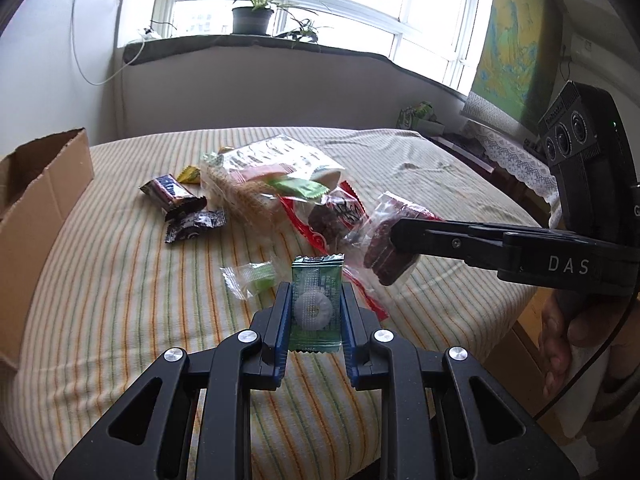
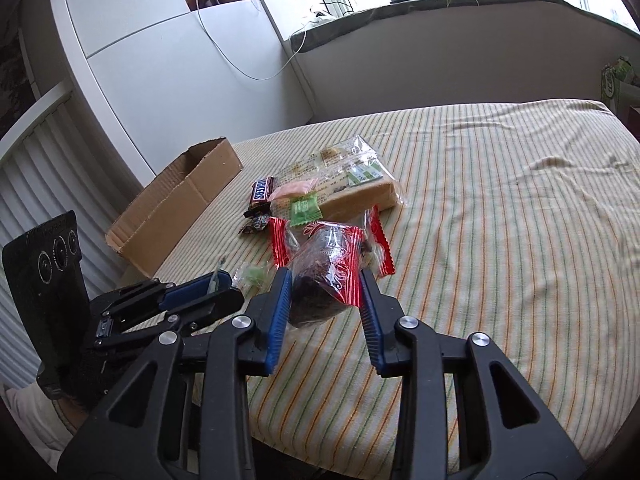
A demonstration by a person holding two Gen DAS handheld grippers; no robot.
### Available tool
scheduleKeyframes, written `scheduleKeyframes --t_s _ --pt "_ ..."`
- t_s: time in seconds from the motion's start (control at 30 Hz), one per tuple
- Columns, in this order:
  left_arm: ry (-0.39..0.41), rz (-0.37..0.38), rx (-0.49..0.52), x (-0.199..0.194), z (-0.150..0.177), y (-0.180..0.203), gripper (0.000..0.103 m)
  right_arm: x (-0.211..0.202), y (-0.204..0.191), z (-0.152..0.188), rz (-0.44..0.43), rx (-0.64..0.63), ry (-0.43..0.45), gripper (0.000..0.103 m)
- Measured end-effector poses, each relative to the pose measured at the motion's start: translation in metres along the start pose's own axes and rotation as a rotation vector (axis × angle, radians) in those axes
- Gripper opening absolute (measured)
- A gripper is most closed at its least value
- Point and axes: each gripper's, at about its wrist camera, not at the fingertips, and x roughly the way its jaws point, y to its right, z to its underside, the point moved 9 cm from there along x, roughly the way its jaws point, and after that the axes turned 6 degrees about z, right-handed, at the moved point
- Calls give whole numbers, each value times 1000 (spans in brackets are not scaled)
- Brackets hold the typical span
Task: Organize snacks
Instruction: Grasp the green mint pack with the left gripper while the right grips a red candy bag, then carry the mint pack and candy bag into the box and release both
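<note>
My left gripper point(image 1: 315, 300) is shut on a green-wrapped ring candy point(image 1: 316, 304) and holds it above the striped tablecloth point(image 1: 120, 280). My right gripper point(image 2: 325, 284) is shut on a dark cake in a clear and red wrapper point(image 2: 320, 276), lifted off the table; it also shows in the left wrist view point(image 1: 390, 248). Loose snacks lie mid-table: a Snickers bar point(image 2: 262, 191), a large clear bread packet point(image 2: 348, 184), a small green packet point(image 2: 306, 210), a red wrapper point(image 2: 380, 240) and a clear candy point(image 1: 252, 278). An open cardboard box point(image 2: 176, 208) stands at the table's left.
A window sill with potted plants point(image 1: 252, 16) runs behind the table. A white cabinet point(image 2: 140, 60) stands at the left. A lace-covered side table point(image 1: 508, 152) and a green box point(image 1: 416, 114) are at the right. The table's near edge is just below the grippers.
</note>
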Motion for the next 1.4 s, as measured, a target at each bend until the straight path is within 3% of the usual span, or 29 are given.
scheduleKeyframes --t_s 0.43,0.6,1.07,1.4 --pt "209 -60 37 -72 -89 -11 21 -90 -26 -93 89 -119 226 34" --pt "266 -75 41 -99 -108 -13 21 -113 -36 -108 94 -141 273 34" --pt "284 -102 11 -112 -99 -32 21 -80 -64 -93 71 -168 192 34" --pt "324 -232 -118 -167 -65 -115 21 -3 -183 -92 -90 -309 107 34"
